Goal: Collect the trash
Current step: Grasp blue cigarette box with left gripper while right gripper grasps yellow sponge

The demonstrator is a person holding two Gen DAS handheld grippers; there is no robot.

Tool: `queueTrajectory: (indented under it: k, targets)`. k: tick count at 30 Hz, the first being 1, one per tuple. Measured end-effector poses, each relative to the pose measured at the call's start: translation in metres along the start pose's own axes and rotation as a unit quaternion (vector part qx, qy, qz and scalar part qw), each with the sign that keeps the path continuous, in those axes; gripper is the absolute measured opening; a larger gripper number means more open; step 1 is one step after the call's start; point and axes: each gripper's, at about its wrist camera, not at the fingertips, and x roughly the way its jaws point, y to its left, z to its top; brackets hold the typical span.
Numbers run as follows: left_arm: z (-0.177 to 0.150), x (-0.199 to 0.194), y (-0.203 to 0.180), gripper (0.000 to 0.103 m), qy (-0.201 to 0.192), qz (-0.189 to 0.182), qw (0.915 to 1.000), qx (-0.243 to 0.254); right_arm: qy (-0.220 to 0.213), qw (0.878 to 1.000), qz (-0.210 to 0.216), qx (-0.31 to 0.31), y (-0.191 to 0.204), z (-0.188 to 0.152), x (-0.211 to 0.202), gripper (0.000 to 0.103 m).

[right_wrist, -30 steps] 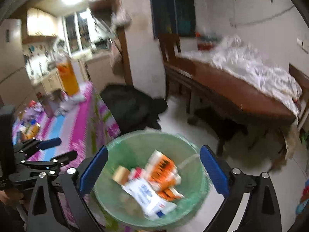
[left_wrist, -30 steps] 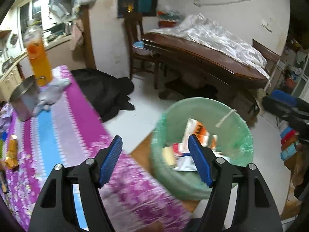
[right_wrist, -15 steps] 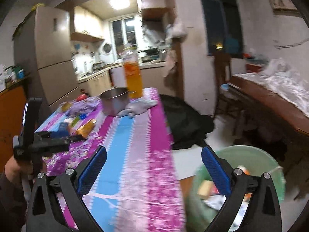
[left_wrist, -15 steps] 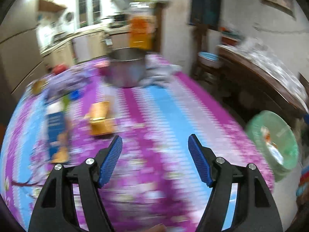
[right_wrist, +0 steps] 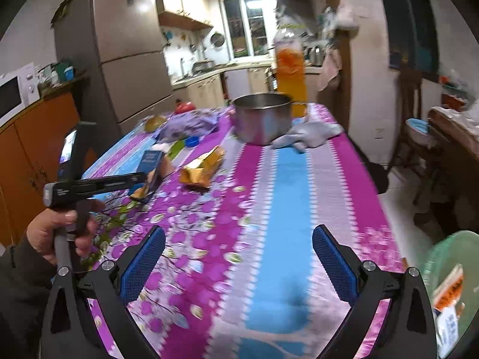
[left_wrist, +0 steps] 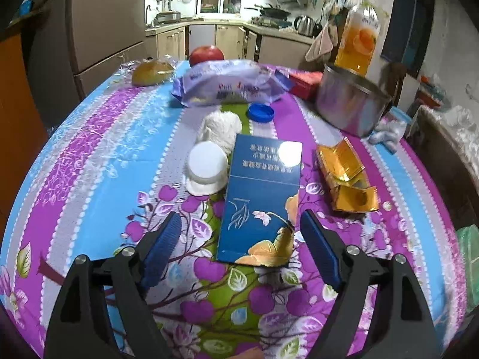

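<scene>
My left gripper [left_wrist: 241, 249] is open and empty, its fingers either side of the near end of a flat blue carton [left_wrist: 260, 197] lying on the flowered tablecloth [left_wrist: 89, 161]. A white lid [left_wrist: 206, 166], a crumpled white tissue [left_wrist: 221, 127], a blue cap [left_wrist: 260, 112] and a torn gold wrapper [left_wrist: 344, 176] lie around it. My right gripper [right_wrist: 238, 264] is open and empty over the near table edge. The green-lined trash bin [right_wrist: 449, 284] with packets in it stands at the lower right. The gold wrapper [right_wrist: 203, 167] and blue carton [right_wrist: 151, 161] also show in the right wrist view.
A steel pot [left_wrist: 350, 101], an orange juice bottle [left_wrist: 359, 42], a purple snack bag [left_wrist: 227, 85], a red box [left_wrist: 305, 82], an apple [left_wrist: 206, 55] and a wrapped bun [left_wrist: 152, 71] sit at the table's far end. A grey glove [right_wrist: 311, 133] lies by the pot.
Both grippers swung away from the trash bin to the table. My left gripper has closed in on the blue carton. Both stay open and empty.
</scene>
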Motion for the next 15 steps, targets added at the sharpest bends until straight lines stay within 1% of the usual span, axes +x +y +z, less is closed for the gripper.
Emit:
queueTrajectory:
  k: [6, 10, 11, 12, 14, 15]
  targets:
    - [-0.001, 0.022, -0.003, 0.081, 0.015, 0.010, 0.9998, 0.013, 0.016, 1.000, 0.015, -0.005, 0.019, 0.007, 0.033, 0.098]
    - [0.001, 0.036, 0.003, 0.080, 0.032, 0.011, 0.9994, 0.002, 0.025, 0.999, 0.020, -0.008, 0.027, 0.013, 0.050, 0.098]
    - [0.002, 0.035, 0.005, 0.064, 0.028, 0.009, 0.9996, 0.001, 0.027, 0.999, 0.022, -0.009, 0.028, 0.014, 0.054, 0.098]
    - [0.003, 0.033, 0.007, 0.053, 0.025, 0.010, 0.9996, -0.001, 0.028, 0.999, 0.025, -0.010, 0.031, 0.016, 0.059, 0.098]
    - [0.003, 0.026, 0.016, 0.053, 0.025, -0.005, 0.9996, -0.016, 0.028, 0.999, 0.032, -0.011, 0.032, 0.018, 0.064, 0.098]
    - [0.002, 0.018, 0.024, 0.053, 0.012, 0.000, 0.9997, -0.022, 0.030, 0.999, 0.037, -0.013, 0.036, 0.020, 0.069, 0.098]
